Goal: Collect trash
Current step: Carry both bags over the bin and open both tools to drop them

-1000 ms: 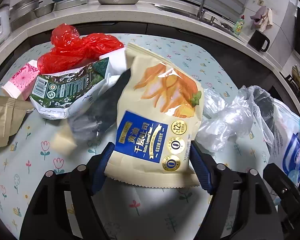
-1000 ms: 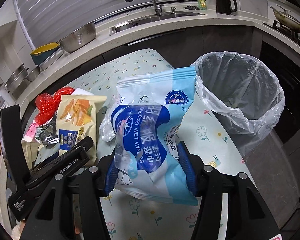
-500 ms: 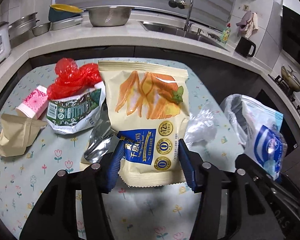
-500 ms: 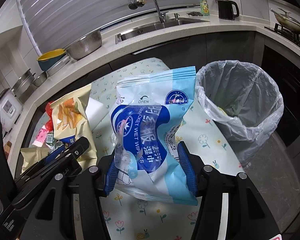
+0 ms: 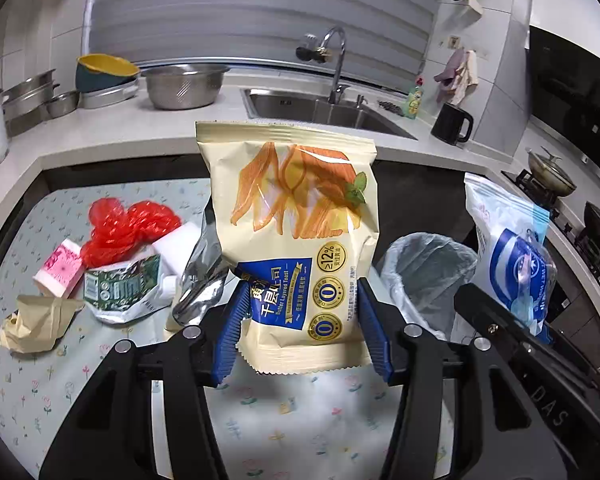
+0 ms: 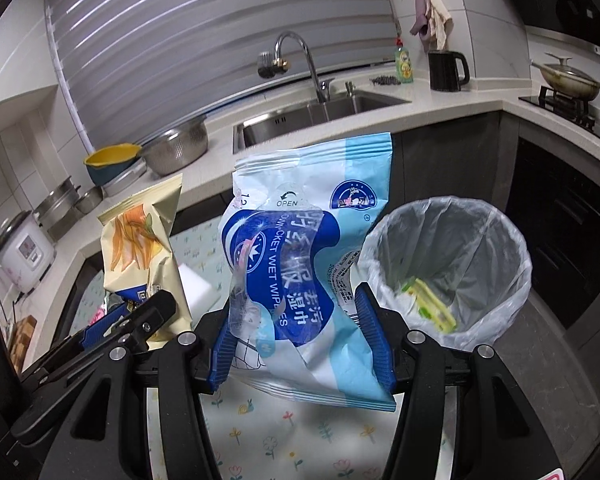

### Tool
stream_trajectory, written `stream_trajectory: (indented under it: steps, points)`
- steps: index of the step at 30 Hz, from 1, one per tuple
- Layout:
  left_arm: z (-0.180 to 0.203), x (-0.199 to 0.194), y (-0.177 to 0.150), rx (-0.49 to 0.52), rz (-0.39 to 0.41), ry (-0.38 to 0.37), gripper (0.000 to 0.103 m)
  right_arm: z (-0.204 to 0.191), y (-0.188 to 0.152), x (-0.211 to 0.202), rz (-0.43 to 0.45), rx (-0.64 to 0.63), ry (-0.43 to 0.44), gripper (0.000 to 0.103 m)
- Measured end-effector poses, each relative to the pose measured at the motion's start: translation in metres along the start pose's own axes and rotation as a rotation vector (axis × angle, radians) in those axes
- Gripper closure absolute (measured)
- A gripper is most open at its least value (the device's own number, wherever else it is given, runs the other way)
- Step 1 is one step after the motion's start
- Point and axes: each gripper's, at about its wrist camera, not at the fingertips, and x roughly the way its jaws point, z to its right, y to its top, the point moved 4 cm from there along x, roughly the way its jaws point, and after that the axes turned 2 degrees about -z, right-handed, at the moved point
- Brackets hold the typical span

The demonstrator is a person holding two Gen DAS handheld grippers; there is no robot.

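Left wrist view: my left gripper (image 5: 302, 322) is clamped on the lower part of the toast bag (image 5: 296, 236), blue pads pressing both side edges. I grip low so the bag stands upright above the jaws and clear of the table (image 5: 40, 364); nothing drags through the pile. The remaining trash sits at left on the flowered cloth: red plastic bag (image 5: 130, 228), pink carton (image 5: 60, 268), green pouch (image 5: 126, 290), brown paper bag (image 5: 36, 320), a silver foil wrapper (image 5: 202, 280) just beside the toast bag. The bin (image 5: 428, 268) shows right of the bag, past the table edge (lined with clear plastic). The wet wipes pack (image 5: 512, 260) hangs at far right, up by the other claw.

Right wrist view: my right gripper (image 6: 300, 340) is closed on the wet wipes pack (image 6: 300, 264), pinched across its lower half, so the pack sticks up and slightly crumpled. The bin (image 6: 512, 264) is just right of it, open-mouthed, with some yellow-green scraps (image 6: 428, 300) at the bottom. The toast bag (image 6: 144, 248) is at left in the left gripper (image 6: 128, 324), seen side-on. Both packs are held up in the air, neither over the bin mouth yet. I judge holding one item per claw is for a single trip to the bin; next comes carrying across and letting go above the liner.
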Motion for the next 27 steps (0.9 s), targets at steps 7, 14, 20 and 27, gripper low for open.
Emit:
stream_trajectory:
  steps: [7,14,20,27]
  points:
    - [0.041,-0.006,0.013,0.050,0.026,-0.046,0.052,0.030,0.029,-0.028,0.074,0.000,-0.022,0.049]
    - [0.090,0.001,0.018,0.112,0.022,-0.103,0.052,0.069,0.048,-0.044,0.118,0.019,-0.065,0.048]
    - [0.130,0.025,0.017,0.165,-0.006,-0.156,0.052,0.108,0.056,-0.042,0.130,0.044,-0.127,0.048]
    - [0.173,0.069,0.009,0.245,-0.070,-0.232,0.051,0.152,0.056,-0.025,0.100,0.082,-0.199,0.048]
